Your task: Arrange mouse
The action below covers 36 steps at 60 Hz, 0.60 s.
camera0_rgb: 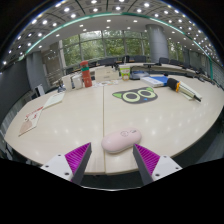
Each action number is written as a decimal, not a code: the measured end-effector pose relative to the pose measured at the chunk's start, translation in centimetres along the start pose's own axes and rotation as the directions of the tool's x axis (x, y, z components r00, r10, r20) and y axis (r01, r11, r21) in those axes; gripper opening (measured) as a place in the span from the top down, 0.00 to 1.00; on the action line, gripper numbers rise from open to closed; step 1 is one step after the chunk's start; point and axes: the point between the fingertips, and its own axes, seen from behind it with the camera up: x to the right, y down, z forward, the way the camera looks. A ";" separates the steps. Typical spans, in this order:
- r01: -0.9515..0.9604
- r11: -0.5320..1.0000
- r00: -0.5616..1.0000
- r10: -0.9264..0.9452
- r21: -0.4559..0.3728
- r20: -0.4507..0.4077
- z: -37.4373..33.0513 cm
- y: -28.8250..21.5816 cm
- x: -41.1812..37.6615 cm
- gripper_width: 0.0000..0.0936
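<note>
A pale pink mouse [121, 140] lies on the white table [90, 115] near its front edge. My gripper [112, 158] is open, its magenta pads [78, 155] spread wide apart. The mouse sits just ahead of the fingertips and between their lines, resting on the table with a gap at each side. Beyond it, further across the table, lies a mouse mat with an owl-face print [136, 95].
Papers [32, 119] lie on the table to the left. Boxes and clutter [150, 74] stand at the far side, with a yellow-and-black object [185, 90] to the right. Windows run along the back of the room.
</note>
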 end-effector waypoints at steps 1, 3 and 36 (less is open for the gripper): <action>-0.003 1.000 1.000 0.003 -0.002 -0.004 0.3 -0.1 0.0 0.09; -0.008 1.000 1.000 0.008 -0.005 -0.017 0.9 -0.3 0.2 0.09; 0.086 0.996 0.992 -0.088 -0.020 -0.096 8.4 -4.1 1.0 0.49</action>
